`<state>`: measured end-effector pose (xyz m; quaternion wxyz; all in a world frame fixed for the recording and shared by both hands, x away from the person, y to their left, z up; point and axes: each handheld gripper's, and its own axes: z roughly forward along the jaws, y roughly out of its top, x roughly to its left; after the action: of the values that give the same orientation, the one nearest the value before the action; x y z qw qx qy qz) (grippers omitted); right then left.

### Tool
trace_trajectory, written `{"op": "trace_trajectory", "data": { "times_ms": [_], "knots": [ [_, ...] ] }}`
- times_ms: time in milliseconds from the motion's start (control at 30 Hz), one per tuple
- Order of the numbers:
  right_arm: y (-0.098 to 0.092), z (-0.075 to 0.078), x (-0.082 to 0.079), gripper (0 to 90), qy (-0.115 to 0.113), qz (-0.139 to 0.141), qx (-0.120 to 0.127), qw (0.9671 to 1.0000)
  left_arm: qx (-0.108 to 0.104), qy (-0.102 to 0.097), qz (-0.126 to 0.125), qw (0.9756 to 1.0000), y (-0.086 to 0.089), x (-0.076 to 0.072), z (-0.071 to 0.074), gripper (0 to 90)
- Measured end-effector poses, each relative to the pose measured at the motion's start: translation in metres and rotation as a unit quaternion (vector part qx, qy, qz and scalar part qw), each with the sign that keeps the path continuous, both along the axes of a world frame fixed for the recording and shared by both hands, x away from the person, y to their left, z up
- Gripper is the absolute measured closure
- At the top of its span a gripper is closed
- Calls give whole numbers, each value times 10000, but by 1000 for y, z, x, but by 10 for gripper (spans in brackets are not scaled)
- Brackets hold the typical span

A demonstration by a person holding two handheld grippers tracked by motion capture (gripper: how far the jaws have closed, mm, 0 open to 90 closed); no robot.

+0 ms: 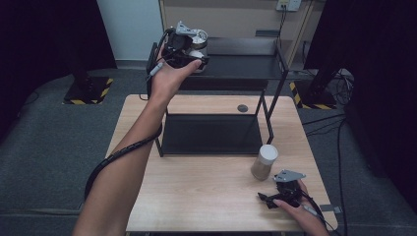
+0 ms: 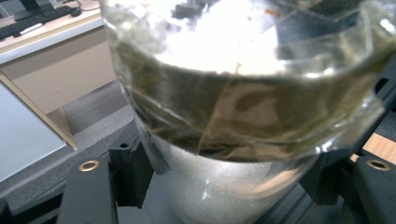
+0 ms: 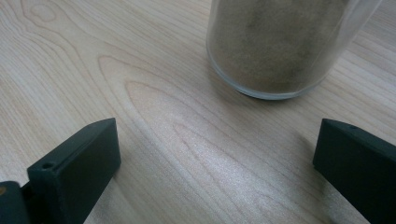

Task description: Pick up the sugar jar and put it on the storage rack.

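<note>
Left gripper [image 1: 189, 51] clamped on clear jar [image 1: 198, 42] w/ greenish-brown leafy fill, held over top tier of black shelf rack [image 1: 246, 66]; right gripper [image 1: 275, 199] rests wide open on wooden table [image 1: 196, 196].

In left gripper view we see jar [image 2: 243, 107] betw. both jaws, pads pressing its sides; glass smooth, round, silvery lower part. Contents blurred by glare, jar cut off at 12 o'clock. Second jar [image 1: 264, 162], white lid, tan powder, stands on table at 11 o'clock of right gripper, near but apart; in right gripper view its base [image 3: 280, 46] sits at 1 o'clock, nothing betw. jaws, top cropped.
</note>
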<state>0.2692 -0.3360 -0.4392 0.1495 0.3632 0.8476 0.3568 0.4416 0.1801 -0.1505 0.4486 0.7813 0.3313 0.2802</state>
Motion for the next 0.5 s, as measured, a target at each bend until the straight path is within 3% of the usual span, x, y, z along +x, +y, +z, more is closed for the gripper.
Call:
{"op": "trace_trajectory", "data": {
  "times_ms": [200,500],
  "knots": [
    [0,0,0,12,1,0,1,10000,-9,31,68,10000,-3,4,-2,304],
    [0,0,0,12,1,1,2,10000,-78,285,173,9994,-6,12,-1,305]
  ]
}}
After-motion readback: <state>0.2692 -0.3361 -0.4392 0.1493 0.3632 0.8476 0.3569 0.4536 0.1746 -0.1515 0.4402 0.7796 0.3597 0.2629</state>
